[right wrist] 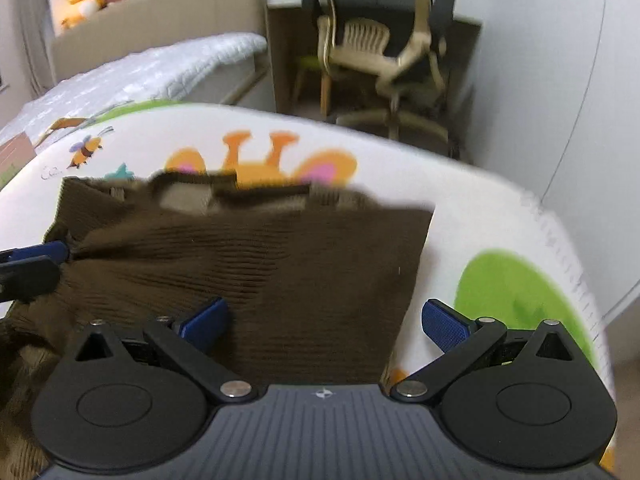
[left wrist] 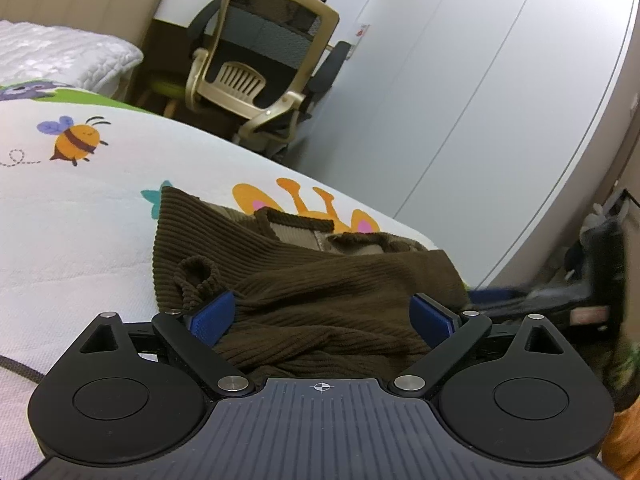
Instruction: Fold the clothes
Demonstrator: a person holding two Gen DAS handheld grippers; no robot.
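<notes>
Presently, both sets of blue fingers (left wrist: 214, 316) stand spread and released: the left gripper (left wrist: 324, 316) straddles a bunched ridge of the brown knit garment (left wrist: 320, 280), and the right gripper (right wrist: 324, 320) straddles its right edge without clamping it. The garment lies partly folded on the cartoon-printed bed cover (left wrist: 100, 208), near the bed's edge. Risk, in my judgement: closing on the bunched ridge could gather several layers and drag the fold askew.
</notes>
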